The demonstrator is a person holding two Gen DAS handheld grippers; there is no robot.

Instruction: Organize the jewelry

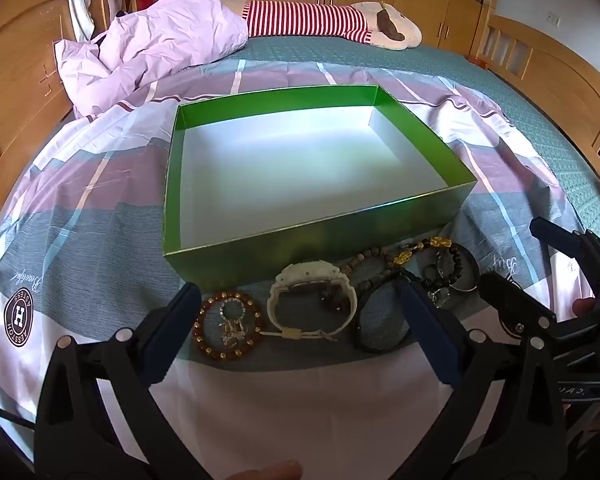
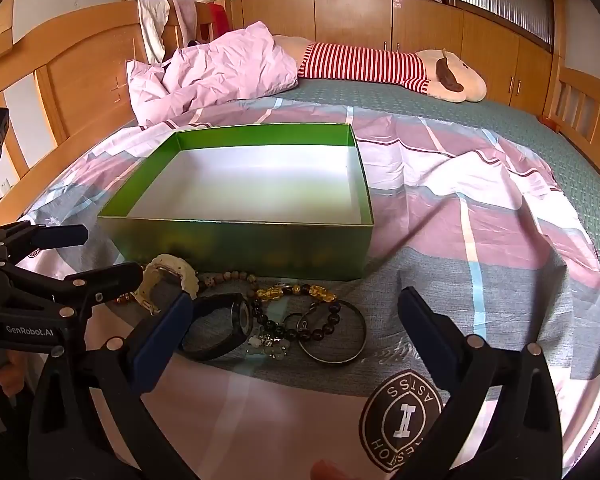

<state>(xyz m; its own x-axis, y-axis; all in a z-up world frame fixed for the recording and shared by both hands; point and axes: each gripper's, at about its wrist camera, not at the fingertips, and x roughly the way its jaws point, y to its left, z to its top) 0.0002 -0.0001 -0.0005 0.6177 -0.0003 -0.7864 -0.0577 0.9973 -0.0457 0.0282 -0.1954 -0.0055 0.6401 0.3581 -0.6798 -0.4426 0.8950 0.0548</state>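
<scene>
In the left wrist view, the left tongs (image 1: pixel 296 324) stand spread and empty; the white watch (image 1: pixel 312 300) lies between their tips at lower centre, before the empty green box (image 1: pixel 300 240).

In the right wrist view, the right tongs (image 2: pixel 296 320) gape empty over the black bead bracelet (image 2: pixel 300 322), strung left to right.

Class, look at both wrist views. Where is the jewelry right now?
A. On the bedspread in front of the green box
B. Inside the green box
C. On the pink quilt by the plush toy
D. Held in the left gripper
A: the white watch and the bracelets lie on the bedspread before the green box, whose inside is bare.
</scene>
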